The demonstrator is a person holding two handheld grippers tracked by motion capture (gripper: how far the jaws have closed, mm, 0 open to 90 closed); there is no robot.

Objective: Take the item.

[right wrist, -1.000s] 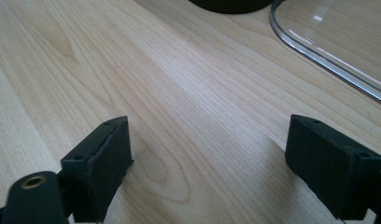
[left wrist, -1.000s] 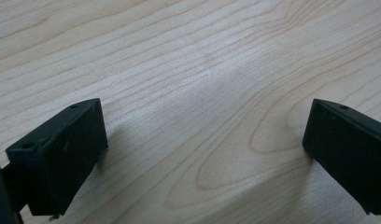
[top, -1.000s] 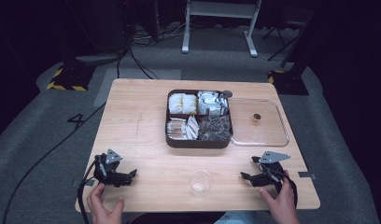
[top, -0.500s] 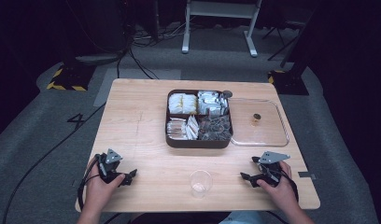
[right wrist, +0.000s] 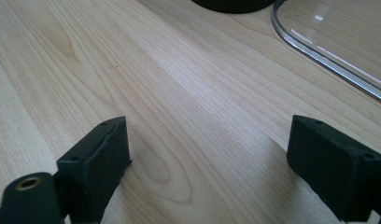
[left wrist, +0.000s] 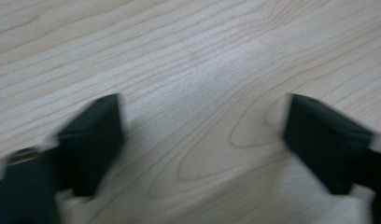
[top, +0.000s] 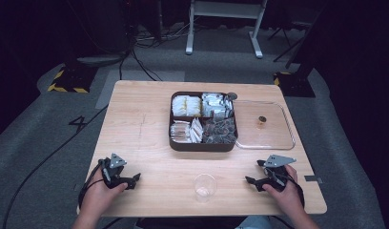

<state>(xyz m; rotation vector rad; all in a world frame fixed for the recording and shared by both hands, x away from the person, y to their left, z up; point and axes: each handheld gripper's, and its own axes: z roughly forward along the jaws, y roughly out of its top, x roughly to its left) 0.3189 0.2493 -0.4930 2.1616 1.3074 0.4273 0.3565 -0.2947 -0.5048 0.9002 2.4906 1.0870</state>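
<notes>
My left gripper (top: 134, 179) rests on the wooden table (top: 140, 124) near its front left corner, held by a hand, jaws wide open over bare wood (left wrist: 202, 121). At the front right my right gripper (top: 251, 181) sits the same way, open, nothing between its fingers (right wrist: 93, 158). Between them, close to the front edge, stands an empty clear plastic cup (top: 205, 186). A dark four-compartment tray (top: 202, 145) holding packets and sachets lies at the table's middle. Its clear lid (top: 265, 137) lies flat to the right, knob up, and its rim (right wrist: 328, 60) shows ahead of my right gripper.
A cable (top: 45, 160) trails from the left gripper over the grey floor. A small strip of tape (top: 312, 179) sits by the table's right edge. A white stand (top: 226, 21) and cables lie on the floor beyond the table.
Both hands have settled onto the grippers; the left gripper shifted slightly and its view is blurred with motion. Nothing else moved.
</notes>
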